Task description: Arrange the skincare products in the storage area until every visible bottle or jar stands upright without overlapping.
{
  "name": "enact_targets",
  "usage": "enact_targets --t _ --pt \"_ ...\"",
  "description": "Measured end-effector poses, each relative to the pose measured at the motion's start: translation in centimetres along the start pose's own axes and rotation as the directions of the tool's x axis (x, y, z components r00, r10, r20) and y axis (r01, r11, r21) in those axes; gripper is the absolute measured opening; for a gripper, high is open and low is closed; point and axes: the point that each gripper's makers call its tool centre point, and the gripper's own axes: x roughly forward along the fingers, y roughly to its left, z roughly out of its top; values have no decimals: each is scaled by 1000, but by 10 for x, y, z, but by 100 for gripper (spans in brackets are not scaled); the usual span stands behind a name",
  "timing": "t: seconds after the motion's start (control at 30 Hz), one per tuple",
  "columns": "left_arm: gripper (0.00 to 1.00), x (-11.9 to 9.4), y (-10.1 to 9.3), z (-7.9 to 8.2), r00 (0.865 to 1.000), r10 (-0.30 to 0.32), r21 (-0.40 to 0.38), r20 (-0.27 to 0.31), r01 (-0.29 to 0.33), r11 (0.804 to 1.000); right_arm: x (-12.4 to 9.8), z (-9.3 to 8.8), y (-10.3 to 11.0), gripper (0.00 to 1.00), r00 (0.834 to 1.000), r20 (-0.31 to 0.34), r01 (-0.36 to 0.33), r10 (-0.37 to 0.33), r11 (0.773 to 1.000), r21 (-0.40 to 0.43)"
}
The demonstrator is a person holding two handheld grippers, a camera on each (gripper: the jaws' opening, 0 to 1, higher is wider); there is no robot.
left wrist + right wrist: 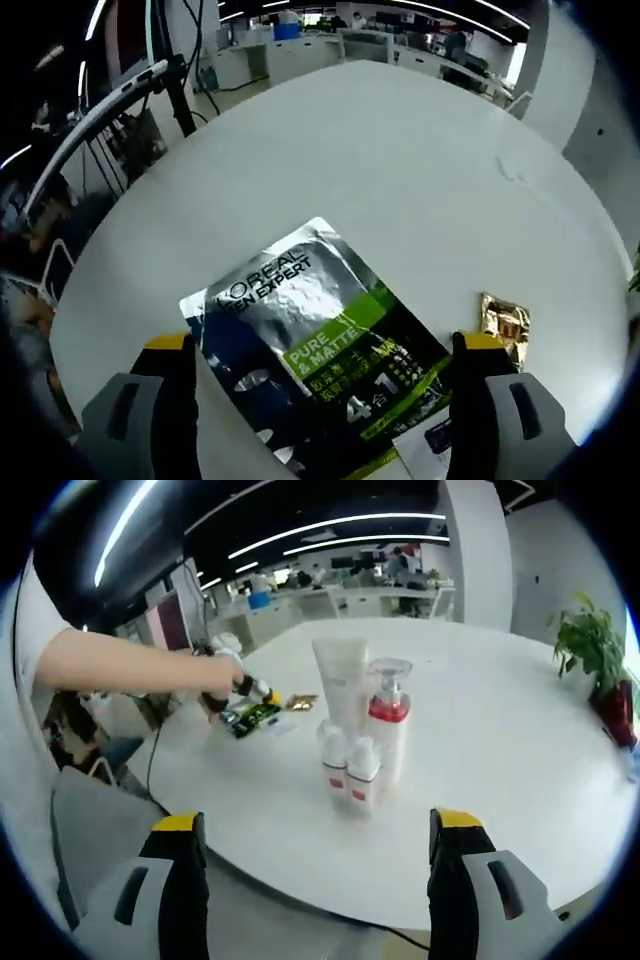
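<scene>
A silver and green L'Oreal sachet [310, 340] lies flat on the white round table [400, 170]. My left gripper [325, 345] is open, with one jaw on each side of the sachet. A small gold sachet [505, 325] lies just to its right. In the right gripper view, a white tube [342, 685], a pump bottle with a red band [388, 720] and two small white bottles [348, 768] stand upright in a tight group. My right gripper [318, 822] is open near the table's front edge, short of the bottles. A person's hand holds the left gripper [245, 688] over the sachet [252, 718].
A white and blue card [430, 445] lies by the sachet's near corner. Chairs and a stand [120, 110] crowd the table's left side. A potted plant [590, 650] stands at the far right. Bare table top [500, 730] spreads right of the bottles.
</scene>
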Motion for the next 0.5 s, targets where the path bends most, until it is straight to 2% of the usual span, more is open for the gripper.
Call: enact_targets --t 0.27,0.5 --pt "89 -4 9 -1 999 -11 7 35 10 1000 -1 1 0 91 1000 4 3 -3 1000 -5" --pt "72 -5 29 3 995 -54 64 88 48 997 -1 1 0 91 1000 5 7 -7 1000 -20"
